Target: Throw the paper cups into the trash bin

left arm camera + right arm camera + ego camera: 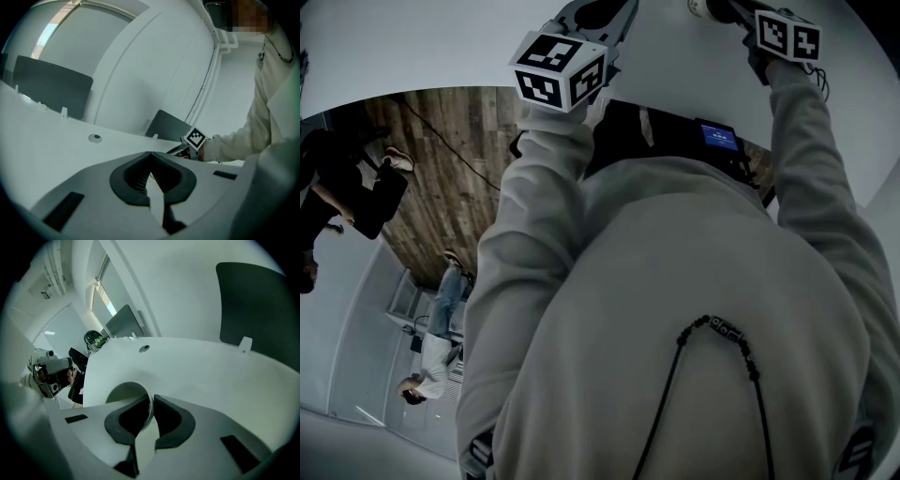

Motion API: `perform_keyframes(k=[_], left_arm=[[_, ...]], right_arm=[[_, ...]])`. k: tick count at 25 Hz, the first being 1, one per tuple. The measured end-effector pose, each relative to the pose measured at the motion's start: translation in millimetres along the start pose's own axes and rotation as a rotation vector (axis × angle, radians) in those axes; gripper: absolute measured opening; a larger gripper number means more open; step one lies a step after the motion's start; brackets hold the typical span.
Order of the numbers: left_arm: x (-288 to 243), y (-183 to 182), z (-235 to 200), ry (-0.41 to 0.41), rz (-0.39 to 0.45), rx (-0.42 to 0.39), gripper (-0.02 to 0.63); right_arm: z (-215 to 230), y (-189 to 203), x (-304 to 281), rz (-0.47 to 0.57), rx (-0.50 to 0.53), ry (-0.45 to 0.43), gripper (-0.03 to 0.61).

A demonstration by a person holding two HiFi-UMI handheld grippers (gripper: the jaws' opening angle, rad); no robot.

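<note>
At the top of the head view, a white table fills the frame above a wood-plank floor. Two other people appear at the left edge. The person's grey sweatshirt covers most of the picture. Both sleeves reach up to the marker cubes, and the jaws beyond them are cut off by the frame's upper edge.

In both gripper views the tabletop runs back to dark panels clipped upright along its far edge, with a round cable hole set in the surface.

At lower centre of its own view, the right gripper is pinched on the rim of a paper cup. The cup sits on the table and its open mouth shows to the left of the jaws. Its body is hidden behind the left jaw, so whatever is inside cannot be made out.

The left gripper points across the bare tabletop with its jaw tips meeting. Nothing can be made out between them.
</note>
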State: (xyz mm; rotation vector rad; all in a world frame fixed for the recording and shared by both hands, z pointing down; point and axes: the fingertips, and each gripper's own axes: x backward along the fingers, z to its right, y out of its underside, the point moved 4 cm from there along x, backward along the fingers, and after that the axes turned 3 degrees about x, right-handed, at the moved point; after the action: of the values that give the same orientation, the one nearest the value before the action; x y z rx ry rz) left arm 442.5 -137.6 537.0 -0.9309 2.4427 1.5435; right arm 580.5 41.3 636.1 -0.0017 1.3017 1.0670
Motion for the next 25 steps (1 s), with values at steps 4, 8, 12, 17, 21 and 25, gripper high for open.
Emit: perform_keyframes(k=[4,8,12,17,21,25], left_arm=[[1.7,3.2,1.8,-0.004,0.005,0.008,-0.006],[0.6,3.9,6.5,0.0,0.009,0.005,-0.006],[3.4,1.7,9.3,0.001,0.017,-0.003,-0.006],[14.8,-1.0,20.6,-0.009,0.037,-0.016,-0.006],[27.8,-1.2,38.4,-0.016,0.067,-0.02,-0.006],[43.3,-7.5,54.8,-0.037,0.085,-0.042,-0.006]], right_arm=[[-2.7,-1.5,2.8,0.004,-0.012,-0.012,0.046],[-7.2,-2.6,3.5,-0.004,-0.009,-0.027,0.046],[-13.0,-6.3,5.1,0.004,-0.002,-0.041,0.046],[-27.7,-18.9,21.5,0.052,0.031,-0.062,0.046],[-38.5,-31.5,43.4,0.101,0.076,-0.083,0.046],[-50.7,-47.3,73.3,0.158,0.12,-0.088,0.046]])
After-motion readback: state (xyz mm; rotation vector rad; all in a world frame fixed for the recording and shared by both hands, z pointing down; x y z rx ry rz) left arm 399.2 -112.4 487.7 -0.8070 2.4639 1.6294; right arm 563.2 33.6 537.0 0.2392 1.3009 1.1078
